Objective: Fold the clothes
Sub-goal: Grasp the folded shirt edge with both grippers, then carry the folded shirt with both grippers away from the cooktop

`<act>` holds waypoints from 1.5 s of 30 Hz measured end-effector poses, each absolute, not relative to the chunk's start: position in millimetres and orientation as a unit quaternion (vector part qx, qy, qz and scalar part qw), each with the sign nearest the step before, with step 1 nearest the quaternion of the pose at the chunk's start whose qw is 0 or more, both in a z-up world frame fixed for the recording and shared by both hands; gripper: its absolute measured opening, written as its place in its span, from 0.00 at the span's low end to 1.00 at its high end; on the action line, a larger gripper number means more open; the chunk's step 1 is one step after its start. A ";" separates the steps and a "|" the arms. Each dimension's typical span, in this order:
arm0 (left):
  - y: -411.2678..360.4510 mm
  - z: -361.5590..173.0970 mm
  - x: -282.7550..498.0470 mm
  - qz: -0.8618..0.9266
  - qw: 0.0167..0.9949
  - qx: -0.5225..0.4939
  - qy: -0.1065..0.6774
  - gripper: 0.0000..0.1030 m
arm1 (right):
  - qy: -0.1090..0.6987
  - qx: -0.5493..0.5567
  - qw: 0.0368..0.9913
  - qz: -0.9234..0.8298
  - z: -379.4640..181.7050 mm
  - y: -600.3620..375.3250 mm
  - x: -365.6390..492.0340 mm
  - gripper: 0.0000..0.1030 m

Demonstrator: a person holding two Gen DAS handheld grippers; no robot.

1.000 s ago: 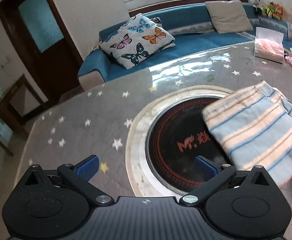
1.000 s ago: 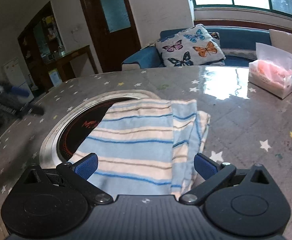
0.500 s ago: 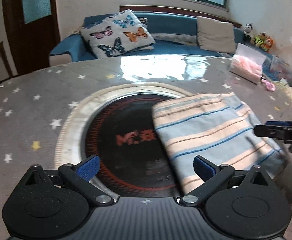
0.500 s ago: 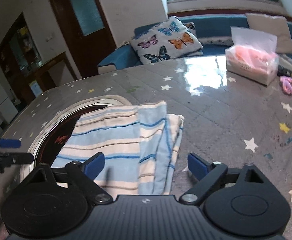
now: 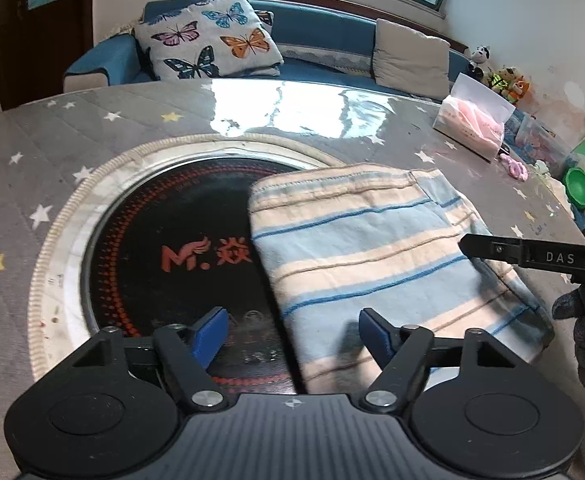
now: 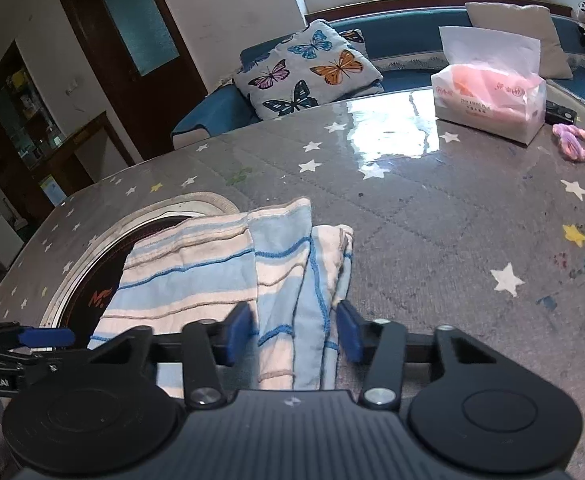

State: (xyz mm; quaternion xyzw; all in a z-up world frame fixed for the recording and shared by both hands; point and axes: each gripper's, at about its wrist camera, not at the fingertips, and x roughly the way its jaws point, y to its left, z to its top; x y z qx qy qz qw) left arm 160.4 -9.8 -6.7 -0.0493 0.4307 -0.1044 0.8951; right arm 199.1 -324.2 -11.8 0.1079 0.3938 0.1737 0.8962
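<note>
The folded blue-and-cream striped cloth (image 5: 376,248) lies on the grey star-printed surface (image 6: 432,216), partly over the round black hotplate (image 5: 180,248). Both claws, wide apart a second ago, have dropped to its near edge. The left claw (image 5: 292,330) is closing around one corner, pads not yet touching; the right claw (image 6: 294,330) is closing on the layered edge, nearly pinching, so a lift for the next fold seems imminent.

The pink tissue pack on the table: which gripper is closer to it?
Right. The right gripper is at the striped cloth's edge nearest the tissue pack, jaws closing around cloth. The left gripper is at the cloth's opposite edge, over the black cooktop.
</note>
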 end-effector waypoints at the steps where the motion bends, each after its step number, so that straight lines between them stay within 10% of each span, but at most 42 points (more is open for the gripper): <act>1: -10.6 -7.7 161.1 -0.107 0.893 -0.053 0.433 0.63 | 0.395 0.112 0.895 0.174 -12.2 -324.9 199.0 0.32; 15: -9.1 -11.6 161.1 -0.132 0.885 -0.075 0.440 0.18 | 0.395 0.137 0.891 0.179 -14.2 -330.8 187.9 0.18; 28: -12.5 -11.2 153.6 -0.132 0.882 -0.069 0.446 0.24 | 0.401 0.153 0.886 0.175 -15.0 -337.0 175.0 0.21; 45: 9.6 5.5 105.1 -0.124 0.897 -0.049 0.420 0.09 | 0.398 0.144 0.883 0.203 -6.3 -316.9 148.9 0.14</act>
